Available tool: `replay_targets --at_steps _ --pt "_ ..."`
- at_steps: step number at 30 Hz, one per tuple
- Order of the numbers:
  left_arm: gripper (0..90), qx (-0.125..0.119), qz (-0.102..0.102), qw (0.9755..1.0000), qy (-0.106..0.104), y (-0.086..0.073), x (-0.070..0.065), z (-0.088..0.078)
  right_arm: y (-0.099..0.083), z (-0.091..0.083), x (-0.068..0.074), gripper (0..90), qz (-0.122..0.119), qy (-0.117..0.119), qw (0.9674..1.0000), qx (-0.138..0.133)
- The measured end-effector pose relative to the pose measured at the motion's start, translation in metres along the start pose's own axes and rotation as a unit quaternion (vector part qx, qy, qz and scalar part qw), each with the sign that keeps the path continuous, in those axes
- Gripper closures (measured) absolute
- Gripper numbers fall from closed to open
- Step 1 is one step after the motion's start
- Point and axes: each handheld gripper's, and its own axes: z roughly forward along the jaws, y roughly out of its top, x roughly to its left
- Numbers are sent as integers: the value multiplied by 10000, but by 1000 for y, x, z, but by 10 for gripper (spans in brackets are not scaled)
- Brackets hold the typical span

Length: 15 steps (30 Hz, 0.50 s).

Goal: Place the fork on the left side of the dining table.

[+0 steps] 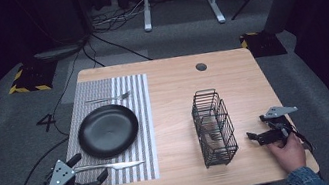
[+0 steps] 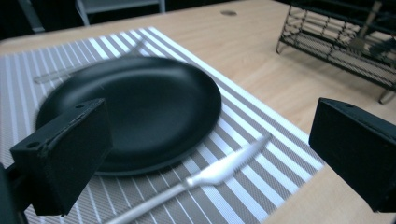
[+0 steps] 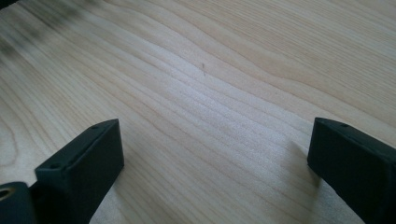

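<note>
Wood table (image 1: 173,96): striped placemat (image 1: 140,127), wire basket (image 1: 214,127).

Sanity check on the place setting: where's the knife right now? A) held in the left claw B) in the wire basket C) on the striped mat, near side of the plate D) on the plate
C: the knife lies flat on the striped mat, just on the near side of the black plate, with the left claw open around its handle end, not shut on it.
</note>
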Motion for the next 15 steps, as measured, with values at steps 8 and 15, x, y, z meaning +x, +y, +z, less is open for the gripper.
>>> replay_targets --at_steps 8,15 --pt "0 411 118 9991 -69 -14 -5 8 0 0 0 36 -9 4 10000 4" --pt "0 1104 643 9917 -174 -20 -18 24 0 0 0 36 -9 5 10000 8"
